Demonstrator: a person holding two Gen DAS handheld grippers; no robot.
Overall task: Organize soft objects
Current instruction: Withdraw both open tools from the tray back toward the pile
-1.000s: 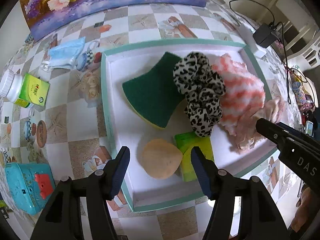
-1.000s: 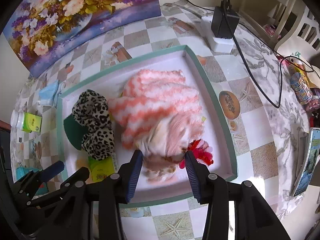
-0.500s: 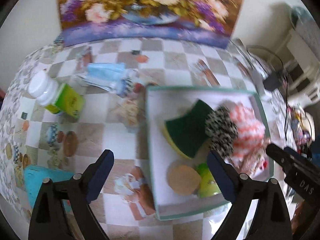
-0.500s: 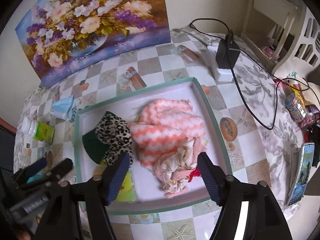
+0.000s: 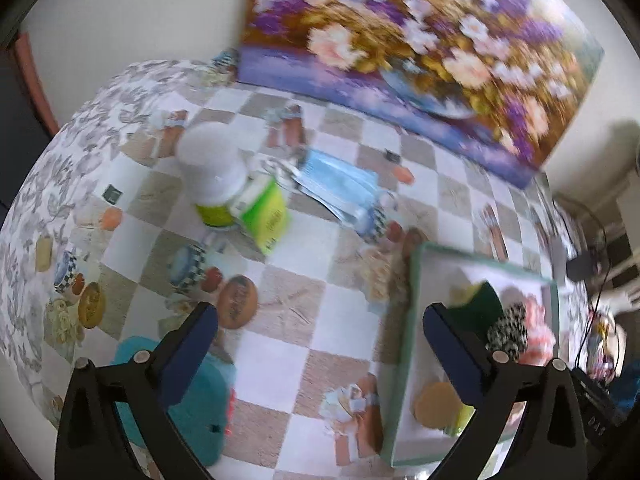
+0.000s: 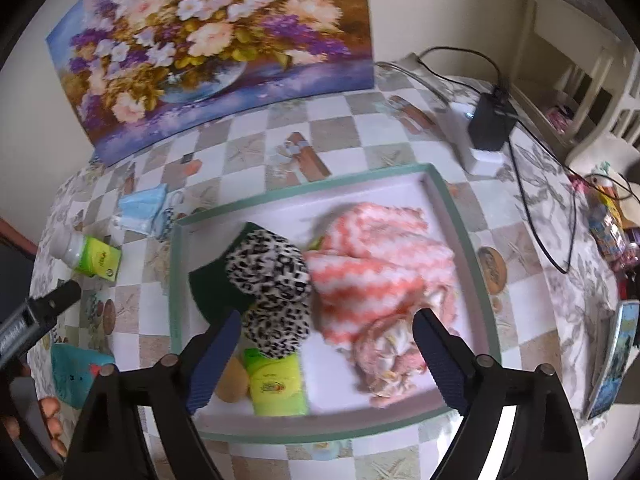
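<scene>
A teal-rimmed tray (image 6: 173, 288) holds a green sponge (image 6: 212, 288), a leopard scrunchie (image 6: 268, 268), an orange-white zigzag cloth (image 6: 372, 256), a pink frilly cloth (image 6: 388, 356), a tan puff (image 6: 232, 380) and a yellow-green packet (image 6: 276, 384). My right gripper (image 6: 328, 322) hangs above them, its jaws opening, touching nothing. My left gripper (image 5: 320, 320) is over bare tablecloth left of the tray (image 5: 402, 340), its jaws opening with nothing between them. A blue face mask (image 5: 340, 192) lies beyond it.
A white bottle (image 5: 212, 168) leans on a green box (image 5: 264, 208), and a teal box (image 5: 200, 400) sits under the left finger. A flower painting (image 6: 208, 40) stands at the back. A power strip with a black adapter (image 6: 490, 124) and a phone (image 6: 612, 360) are at the right.
My left gripper has swung left off the tray, risen and spread its jaws wide. My right gripper has lifted off the pink cloth and spread too; the cloth stays in the tray.
</scene>
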